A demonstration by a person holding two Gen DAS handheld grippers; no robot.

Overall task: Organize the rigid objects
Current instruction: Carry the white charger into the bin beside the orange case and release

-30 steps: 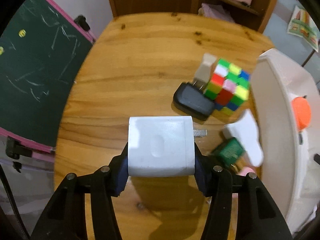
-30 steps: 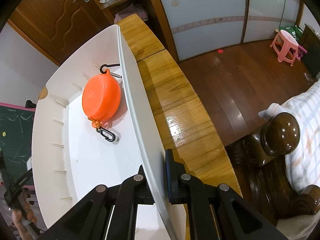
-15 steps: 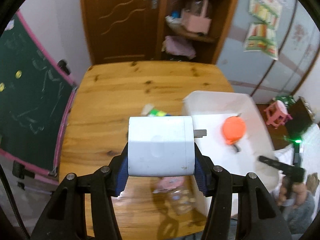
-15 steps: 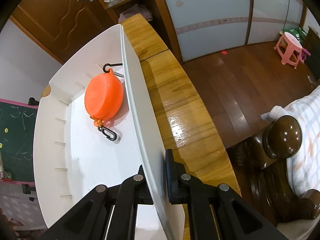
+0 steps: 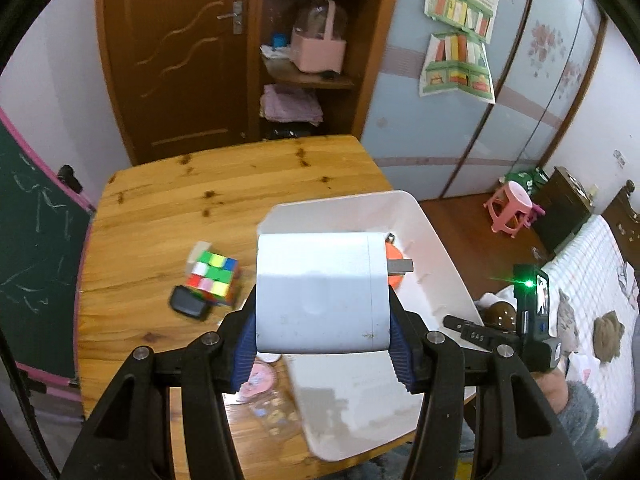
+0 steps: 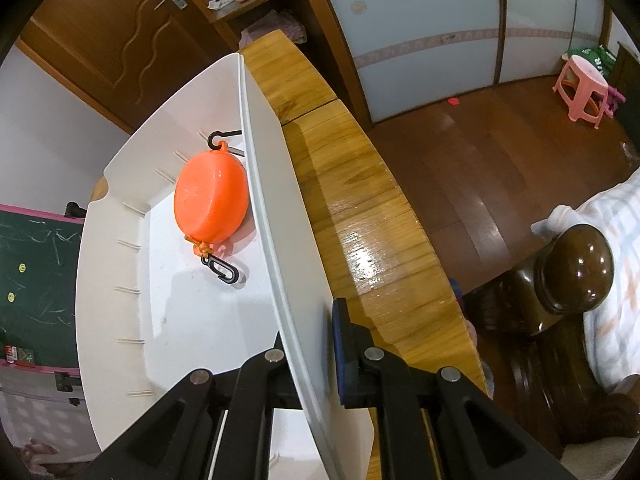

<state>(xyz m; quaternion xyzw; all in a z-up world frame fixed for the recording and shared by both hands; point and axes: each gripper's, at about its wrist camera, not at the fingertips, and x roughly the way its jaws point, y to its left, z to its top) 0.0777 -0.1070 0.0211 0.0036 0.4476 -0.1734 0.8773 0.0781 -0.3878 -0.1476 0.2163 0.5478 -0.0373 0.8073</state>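
Wooden doors, a shelf and pale sliding panels fill the top of the left wrist view; below them lies a honey-coloured wooden desk point(image 5: 160, 216) carrying a white rectangular plastic bin point(image 5: 436, 256). The left claw point(image 5: 322, 340) is clenched on a white, boxy plastic charger plug point(image 5: 320, 292) at frame centre, blue pads pressing its two flat sides, metal prongs jutting right above the bin. It looks light, stiff and smooth, so it could slip; the broad flat faces seem the best hold. Left of it on the desk sit a multicoloured puzzle cube point(image 5: 212, 278) and a black rounded case point(image 5: 188, 305), touching. In the right wrist view, the right claw point(image 6: 308, 352) pinches the bin's thin wall at lower centre, and an orange oval plastic pod with black clips point(image 6: 212, 204) rests inside.
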